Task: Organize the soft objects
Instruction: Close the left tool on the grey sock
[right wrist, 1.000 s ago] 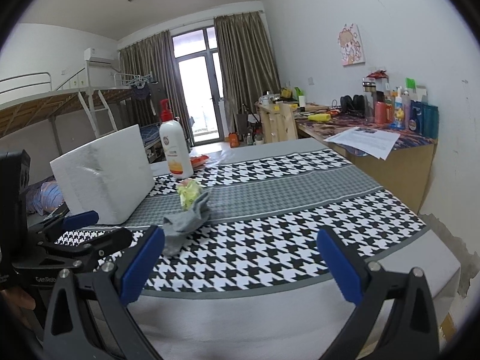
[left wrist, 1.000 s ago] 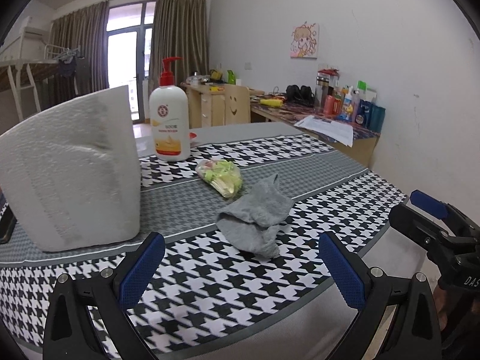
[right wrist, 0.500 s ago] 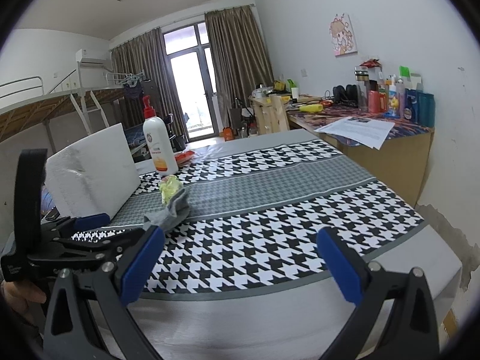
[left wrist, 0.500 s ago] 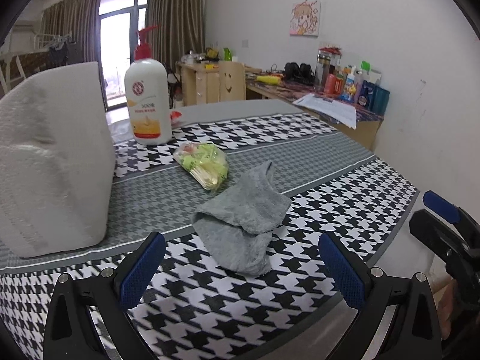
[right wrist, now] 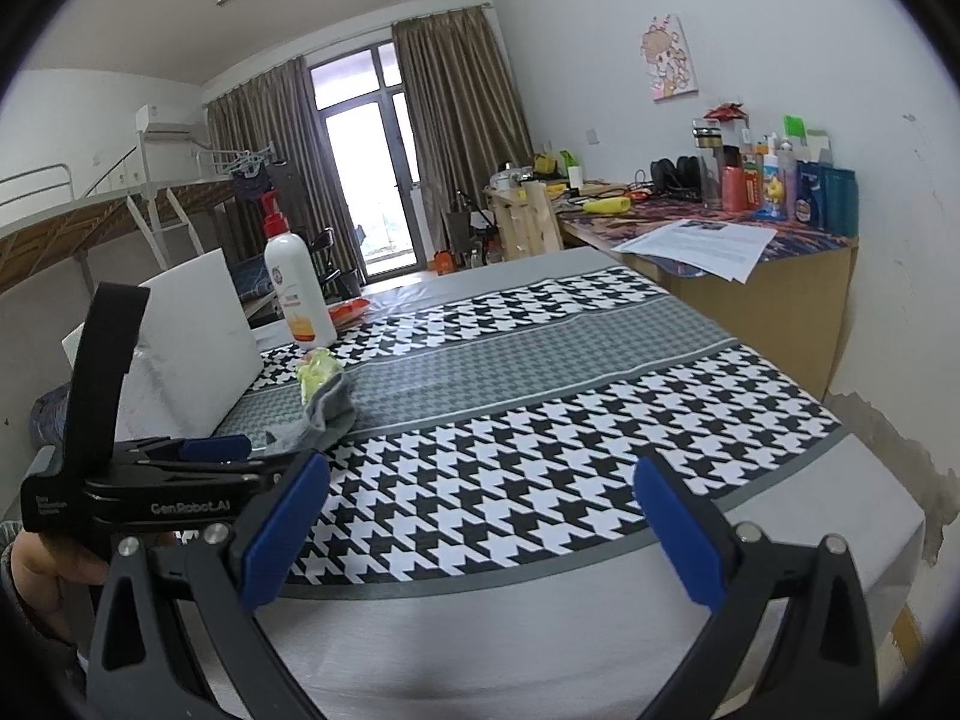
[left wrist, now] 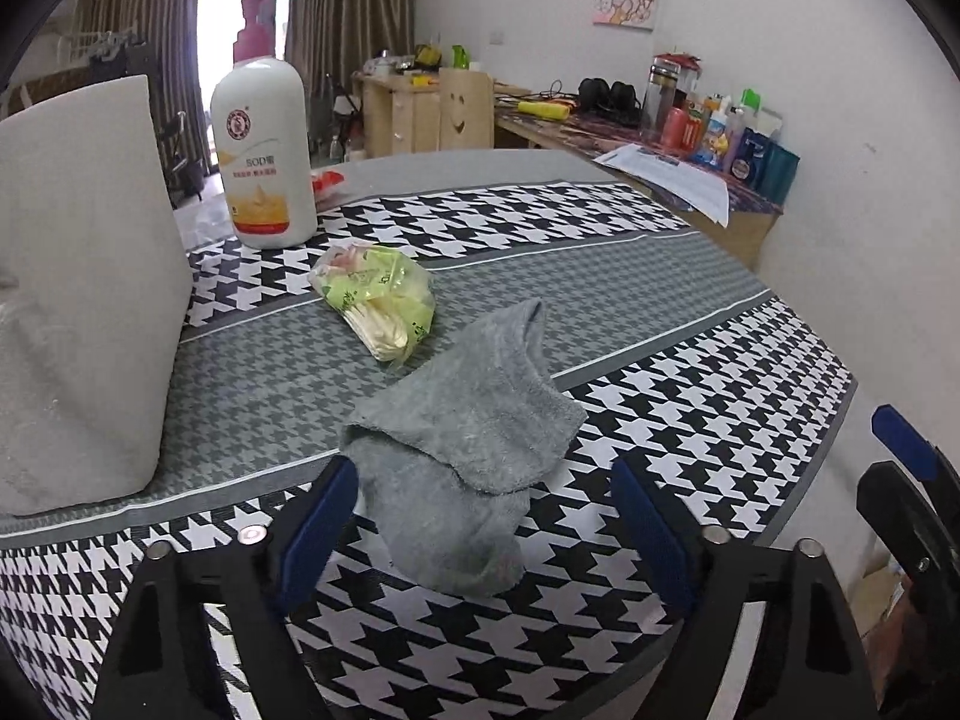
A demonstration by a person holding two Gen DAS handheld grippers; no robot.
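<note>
A crumpled grey sock point(left wrist: 468, 438) lies on the houndstooth tablecloth point(left wrist: 690, 396), and its near end sits between the fingers of my left gripper point(left wrist: 486, 534). The jaws are closing; the left pad is at the sock's edge and the right pad stands apart from it. Just beyond the sock lies a green plastic packet point(left wrist: 378, 294). In the right wrist view the sock point(right wrist: 327, 408) and packet point(right wrist: 318, 372) lie at the left, with the left gripper point(right wrist: 198, 456) reaching in beside them. My right gripper point(right wrist: 480, 528) is open over the table's near edge, holding nothing.
A large white soft pack point(left wrist: 78, 300) stands at the left, with a white pump bottle point(left wrist: 267, 162) behind it. A small red item point(left wrist: 327, 180) lies by the bottle. A cluttered desk point(right wrist: 750, 240) runs along the right wall. My right gripper's fingers point(left wrist: 900, 468) show at the right edge.
My left gripper has moved forward and down over the sock, which now lies between its fingers, and the fingers stand closer together. The right gripper has barely shifted.
</note>
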